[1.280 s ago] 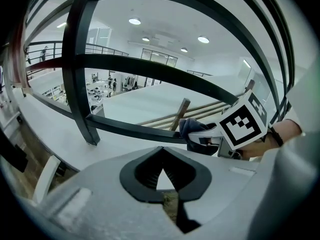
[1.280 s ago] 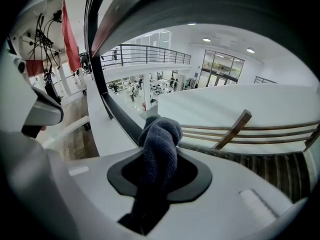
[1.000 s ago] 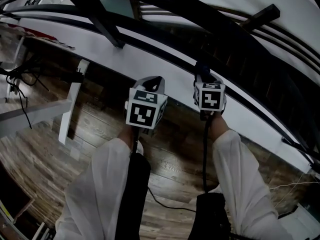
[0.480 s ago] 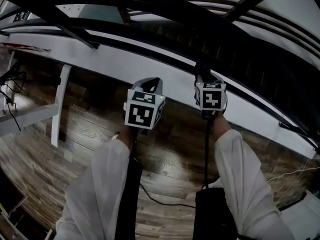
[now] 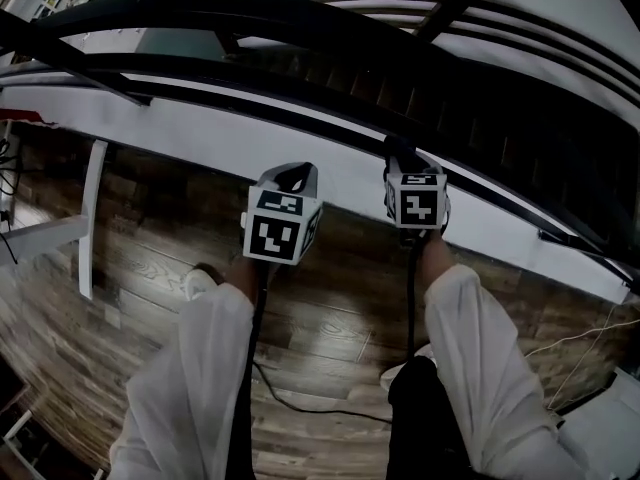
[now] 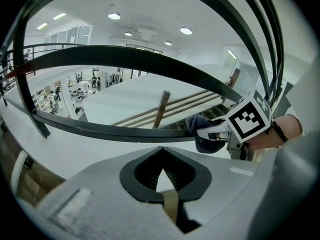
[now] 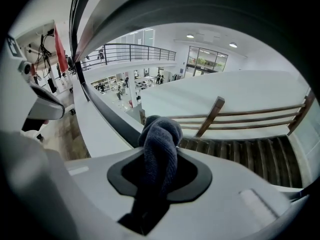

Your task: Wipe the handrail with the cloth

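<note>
Open stairwell (image 7: 240, 154) beyond handrail (image 7: 114, 118), cloth (image 7: 161, 139) alongside

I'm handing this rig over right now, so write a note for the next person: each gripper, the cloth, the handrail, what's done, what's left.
Left gripper: shut, empty, short of the handrail.
Right gripper: shut on the cloth, which sits against the handrail.
Done: cloth gripped and at the handrail.
Left: wipe along it; how much is already wiped doesn't show.
</note>
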